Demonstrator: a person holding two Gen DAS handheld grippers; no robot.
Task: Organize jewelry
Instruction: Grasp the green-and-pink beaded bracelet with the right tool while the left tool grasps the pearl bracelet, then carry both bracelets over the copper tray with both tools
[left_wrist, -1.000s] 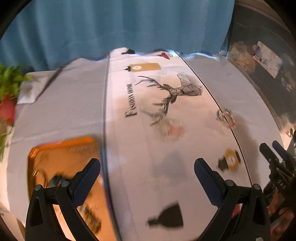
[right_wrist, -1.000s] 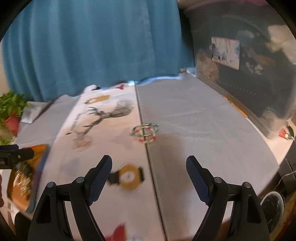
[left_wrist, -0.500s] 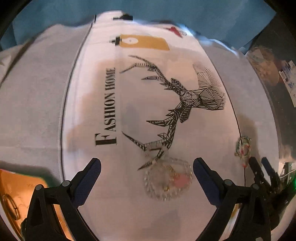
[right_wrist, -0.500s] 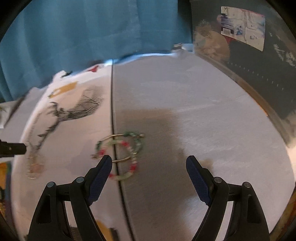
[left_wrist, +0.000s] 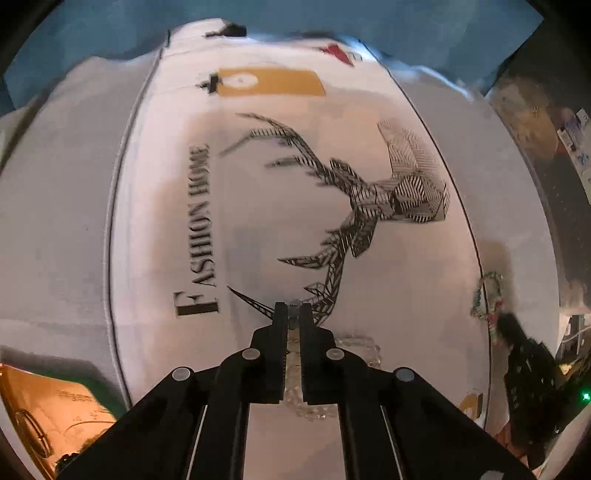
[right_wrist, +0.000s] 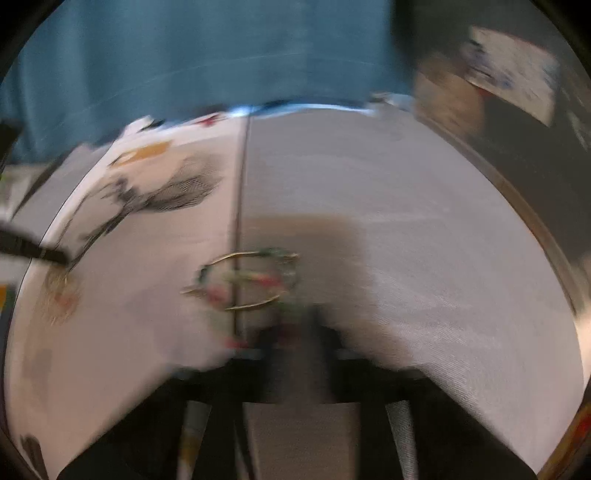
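Two risks first. Slipping of the clear bead bracelet (left_wrist: 360, 345) out of the left gripper (left_wrist: 291, 314): jaws drawn narrow, pinching only one short stretch of the strand near the deer print's antler tips, rest of the loop lying slack on the tablecloth (left_wrist: 155, 240) on the near side, under the fingers. Likely snagging or dragging on the cloth if lifted too low or too fast on the way to the orange tray (left_wrist: 33, 398) at the near left. Second risk, a poor bite by the right gripper (right_wrist: 297, 321) on the wire bracelet with red and green beads (right_wrist: 255, 276), lying across the seam line at the right of the cloth: springy coil, thin wire, easy to flick away or to catch by one turn only. Right jaws apparently close together at the coil's near edge, but too blurred to tell whether narrow or gripping.

Count: two bracelets, one per gripper; two grippers; one tray, holding a few small pieces too dim to count; one printed cloth
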